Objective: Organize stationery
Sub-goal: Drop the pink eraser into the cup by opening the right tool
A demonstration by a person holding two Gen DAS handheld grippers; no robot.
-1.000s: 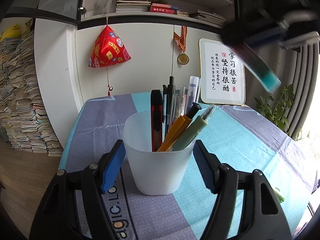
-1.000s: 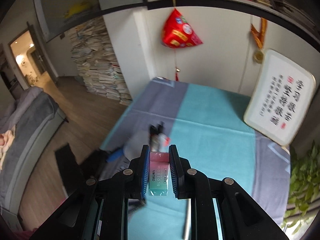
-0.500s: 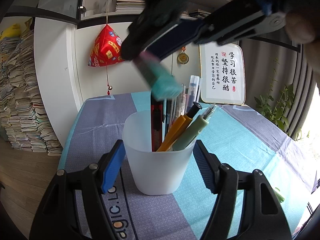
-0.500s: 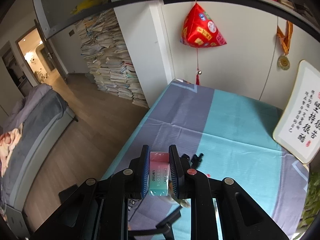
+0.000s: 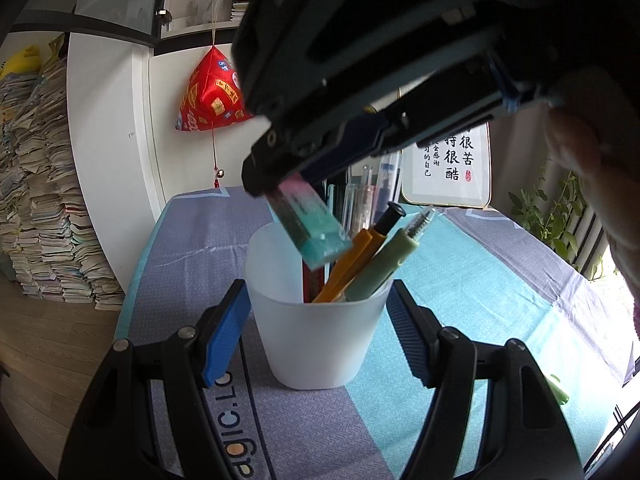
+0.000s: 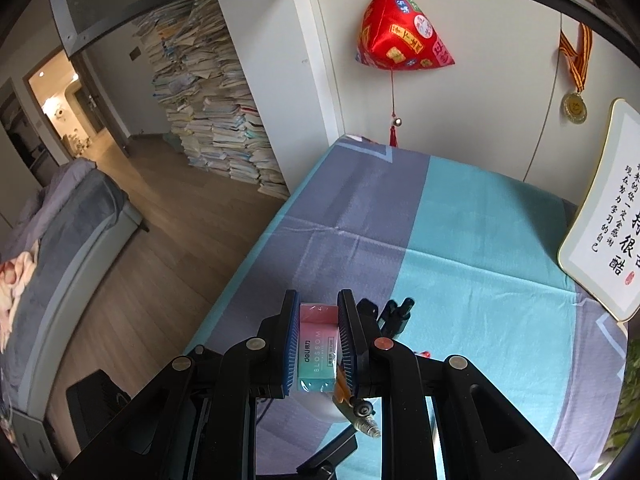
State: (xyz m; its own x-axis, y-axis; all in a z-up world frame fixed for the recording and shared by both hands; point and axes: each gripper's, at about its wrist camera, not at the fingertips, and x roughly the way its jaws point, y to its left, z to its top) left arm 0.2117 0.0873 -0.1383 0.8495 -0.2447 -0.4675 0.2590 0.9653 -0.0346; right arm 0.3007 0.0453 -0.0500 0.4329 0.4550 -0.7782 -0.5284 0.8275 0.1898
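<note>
Two colours, purple and teal, band the cloth over the bench, which stands against a white wall. On that wall hang a red ornament and a medal, and a framed calligraphy panel leans at the back right. Stacks of books rise from the wooden floor off the bench's left edge, and a bed lies further out toward a doorway.

The right hand-held gripper is closed narrowly on an eraser in a pink-to-teal sleeve. Seen from the left wrist, the eraser hangs tilted, its teal end lowest, just above the rim of a white cup and close to the pens standing in it; whether it touches them cannot be told.

The left hand-held gripper is spread wide, its blue pads flanking the cup on both sides with narrow gaps, not pressing it.

The cup stands near the bench's front left; the cloth beyond it toward the wall lies open.
</note>
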